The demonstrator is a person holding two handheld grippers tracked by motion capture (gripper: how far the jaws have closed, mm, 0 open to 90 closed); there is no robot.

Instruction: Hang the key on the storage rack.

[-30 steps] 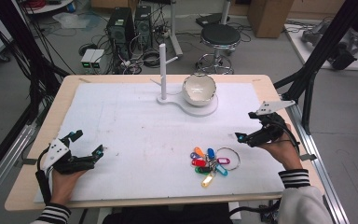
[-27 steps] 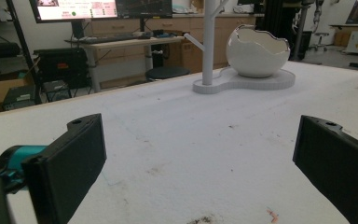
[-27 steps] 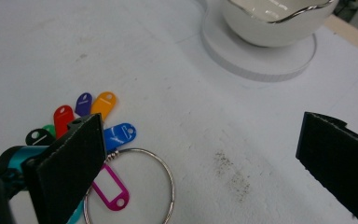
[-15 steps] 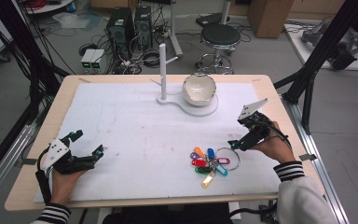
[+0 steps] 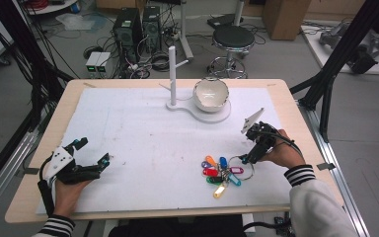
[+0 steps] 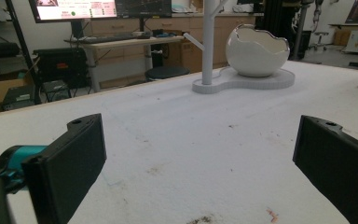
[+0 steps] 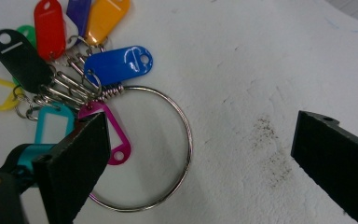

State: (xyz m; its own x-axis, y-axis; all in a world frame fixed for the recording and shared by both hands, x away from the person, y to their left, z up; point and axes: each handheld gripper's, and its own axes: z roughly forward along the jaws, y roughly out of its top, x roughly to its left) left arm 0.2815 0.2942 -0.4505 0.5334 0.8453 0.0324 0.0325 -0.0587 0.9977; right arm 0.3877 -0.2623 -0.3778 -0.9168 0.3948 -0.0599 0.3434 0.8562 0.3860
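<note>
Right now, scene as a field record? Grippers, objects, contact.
left gripper: open, low over the table's near left, holding nothing
right gripper: open, above the key ring, not closed on it
key tags: coloured bunch on the ring, lying flat on the white mat
bowl: white, on a stand with an upright post, far centre
contact: none visible

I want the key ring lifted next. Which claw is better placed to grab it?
The right claw. It hangs open right over the key ring, one jaw already above the wire loop. The left claw sits open at the table's far left, nowhere near it.
</note>
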